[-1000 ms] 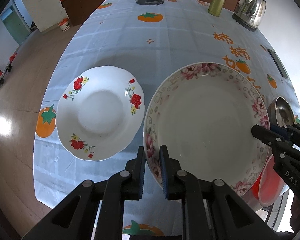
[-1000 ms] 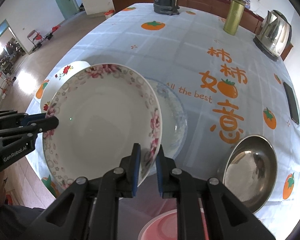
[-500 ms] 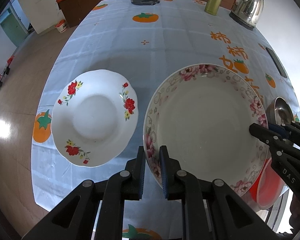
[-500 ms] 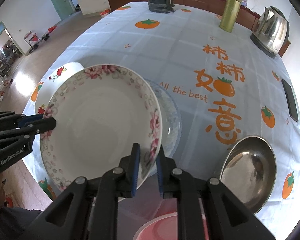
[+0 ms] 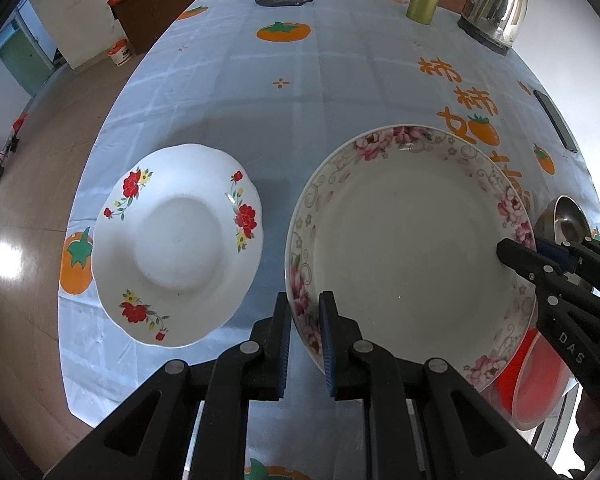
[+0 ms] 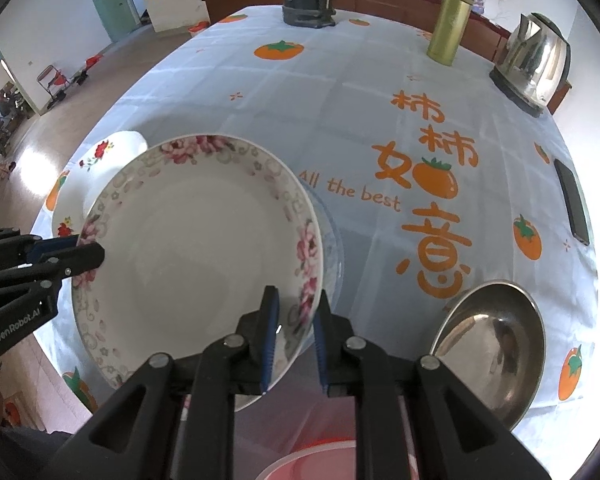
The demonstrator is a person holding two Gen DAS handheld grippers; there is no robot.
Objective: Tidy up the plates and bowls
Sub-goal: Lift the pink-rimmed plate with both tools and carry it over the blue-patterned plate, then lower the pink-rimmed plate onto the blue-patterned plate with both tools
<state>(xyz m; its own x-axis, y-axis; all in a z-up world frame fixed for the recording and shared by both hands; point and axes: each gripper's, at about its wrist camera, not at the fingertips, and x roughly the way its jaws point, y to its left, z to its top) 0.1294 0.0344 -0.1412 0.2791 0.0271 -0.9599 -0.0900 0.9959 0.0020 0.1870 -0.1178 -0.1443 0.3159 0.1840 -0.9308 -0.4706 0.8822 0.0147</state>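
The left gripper (image 5: 305, 336) pinches one side of the rim of the big pink-flower plate (image 5: 412, 240); the right gripper (image 6: 294, 334) pinches the other side of that rim; both are closed tight on it, and the plate is up in the air above the table (image 5: 340, 92), near the table's front edge. Under the held plate, a clear glass plate (image 6: 332, 236) lies on the blue cloth; only its edge peeks out. The red-flower plate (image 5: 176, 244) lies flat near the table's left edge, just beside the held plate and not touching it. A shiny metal bowl (image 6: 492, 344) sits near the front right corner; a red bowl (image 5: 536, 384) pokes out at the front edge, partly hidden. A kettle (image 6: 536, 64) and a gold can (image 6: 450, 24) stand at the far edge.
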